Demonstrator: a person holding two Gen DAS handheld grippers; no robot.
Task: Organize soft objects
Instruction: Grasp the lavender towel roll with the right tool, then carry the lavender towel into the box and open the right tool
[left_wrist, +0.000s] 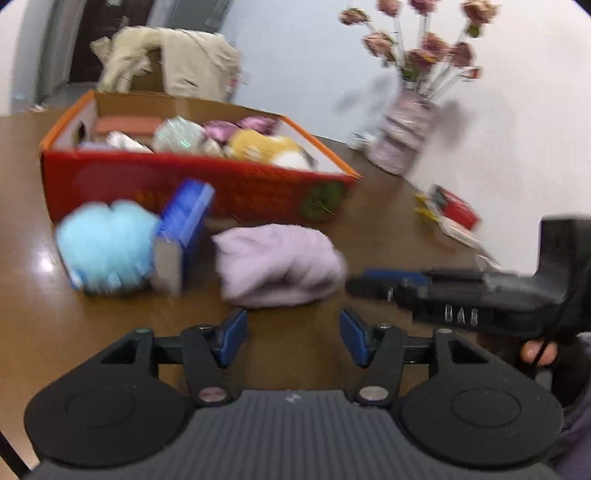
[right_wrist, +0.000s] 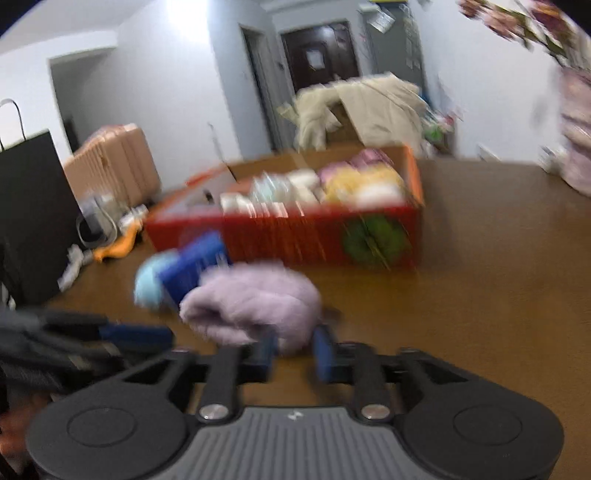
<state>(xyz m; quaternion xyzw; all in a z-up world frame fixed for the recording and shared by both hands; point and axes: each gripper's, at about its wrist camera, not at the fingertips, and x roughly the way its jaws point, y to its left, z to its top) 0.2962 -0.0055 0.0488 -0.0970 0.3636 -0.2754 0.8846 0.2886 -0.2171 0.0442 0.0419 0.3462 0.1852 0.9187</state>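
Observation:
A folded lilac towel (left_wrist: 279, 266) lies on the brown table in front of a red cardboard box (left_wrist: 207, 184) filled with several soft items. A light blue bath pouf (left_wrist: 105, 245) and a blue sponge block (left_wrist: 184, 225) lie left of the towel. My left gripper (left_wrist: 293, 338) is open and empty, just short of the towel. My right gripper (right_wrist: 293, 349) is open, its blue pads at the towel's (right_wrist: 255, 299) near edge; it also shows in the left wrist view (left_wrist: 424, 286). The box (right_wrist: 317, 236), pouf (right_wrist: 151, 278) and sponge block (right_wrist: 192, 266) show blurred behind.
A vase of dried pink flowers (left_wrist: 404, 136) stands at the table's far right near the wall, with a red packet (left_wrist: 456, 210) beside it. A beige coat (left_wrist: 173, 62) hangs on a chair behind the box. A black bag (right_wrist: 31, 218) and pink suitcase (right_wrist: 114, 166) stand left.

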